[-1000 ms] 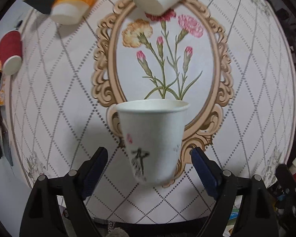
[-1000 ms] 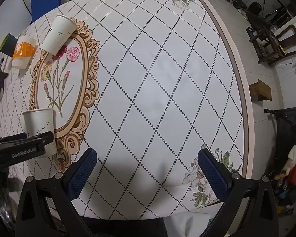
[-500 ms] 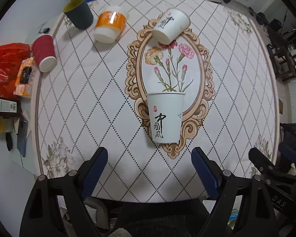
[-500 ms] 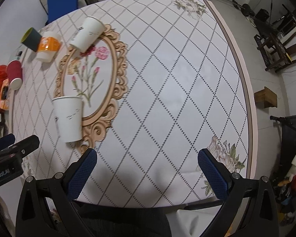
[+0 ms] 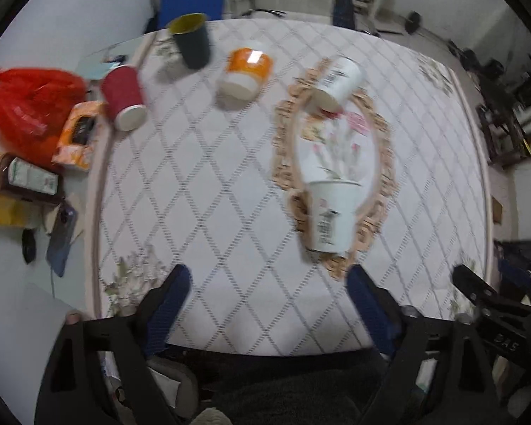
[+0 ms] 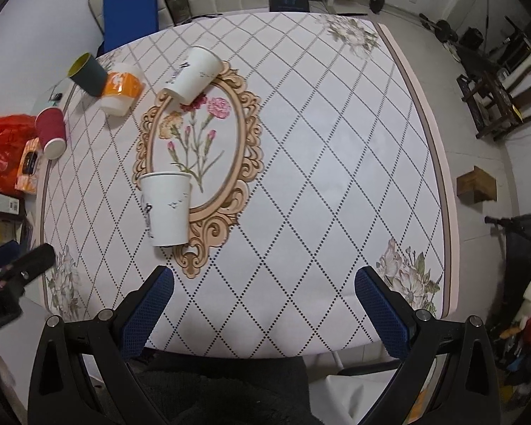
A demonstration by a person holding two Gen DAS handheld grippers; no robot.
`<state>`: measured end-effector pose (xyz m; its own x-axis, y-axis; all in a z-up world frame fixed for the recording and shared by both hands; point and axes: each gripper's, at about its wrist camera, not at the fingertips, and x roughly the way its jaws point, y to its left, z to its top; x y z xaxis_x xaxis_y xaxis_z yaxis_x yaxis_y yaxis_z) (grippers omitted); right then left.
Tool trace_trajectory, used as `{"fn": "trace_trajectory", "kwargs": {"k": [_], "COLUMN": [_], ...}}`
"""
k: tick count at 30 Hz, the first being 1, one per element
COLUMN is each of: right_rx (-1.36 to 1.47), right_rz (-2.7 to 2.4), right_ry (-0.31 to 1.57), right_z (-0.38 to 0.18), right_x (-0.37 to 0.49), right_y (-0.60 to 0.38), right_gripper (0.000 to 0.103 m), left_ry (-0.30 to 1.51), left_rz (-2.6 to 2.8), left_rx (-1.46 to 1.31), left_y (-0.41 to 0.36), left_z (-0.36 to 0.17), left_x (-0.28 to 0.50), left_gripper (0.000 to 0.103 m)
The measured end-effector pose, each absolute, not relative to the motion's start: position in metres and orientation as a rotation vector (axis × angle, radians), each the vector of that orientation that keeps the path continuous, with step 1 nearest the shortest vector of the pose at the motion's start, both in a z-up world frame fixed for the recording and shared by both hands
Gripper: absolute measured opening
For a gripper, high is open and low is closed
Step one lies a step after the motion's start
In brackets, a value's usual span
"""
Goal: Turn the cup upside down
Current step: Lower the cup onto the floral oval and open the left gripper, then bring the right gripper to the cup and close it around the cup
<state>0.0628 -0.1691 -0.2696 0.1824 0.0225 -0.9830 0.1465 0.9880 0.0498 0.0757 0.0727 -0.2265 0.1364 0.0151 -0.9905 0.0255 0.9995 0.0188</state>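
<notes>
Both sets of jaws wide open, holding nothing: left gripper [image 5: 265, 304], right gripper [image 6: 265, 301]. White cup [image 6: 166, 209] stands on the desk [image 6: 336, 141] at the near end of the floral oval, apparently mouth-up. Looks pre-grasp; next: close in, grip the sidewall, invert.

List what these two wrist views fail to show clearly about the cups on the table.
- Left wrist view: motion blur smears the print on the near white cup.
- Right wrist view: far white cup print too small to read.
- Both views: whether the dark cup holds anything; its inside is hidden by the wall.
- Left hand-held gripper in the right view: cut off by the edge.
</notes>
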Motion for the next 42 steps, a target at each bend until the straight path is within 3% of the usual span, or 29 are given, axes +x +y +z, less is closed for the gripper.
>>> {"fn": "trace_trajectory", "kwargs": {"k": [8, 17, 22, 30, 35, 42], "right_rx": [-0.173, -0.949, -1.665, -2.457, -2.669, -2.775], "right_rz": [0.067, 0.48, 0.789, 1.251, 1.4, 1.517], "right_ry": [1.432, 1.304, 0.919, 0.283, -0.06, -0.238], "right_z": [-0.282, -0.316, -0.347, -0.401, -0.419, -0.434], "right_x": [0.103, 0.126, 0.083, 0.041, 0.041, 0.057], "right_y": [-0.117, -0.026, -0.001, -0.045, -0.061, -0.055], "right_gripper": [0.103, 0.103, 0.103, 0.099, 0.097, 0.092], "left_ry": [1.466, 1.549, 1.592, 1.587, 1.606, 1.615], "left_rz": [0.228, 0.361, 0.405, 0.45, 0.493, 0.518], "left_rx": [-0.032, -0.156, -0.251, -0.247, -0.284, -0.327], "left_y": [0.146, 0.174, 0.177, 0.173, 0.176, 0.183], "left_z": [-0.271, -0.317, -0.34, -0.364, -0.374, -0.381], "left_x": [0.078, 0.067, 0.056, 0.046, 0.047, 0.05], "left_gripper": [0.102, 0.102, 0.102, 0.102, 0.102, 0.102]}}
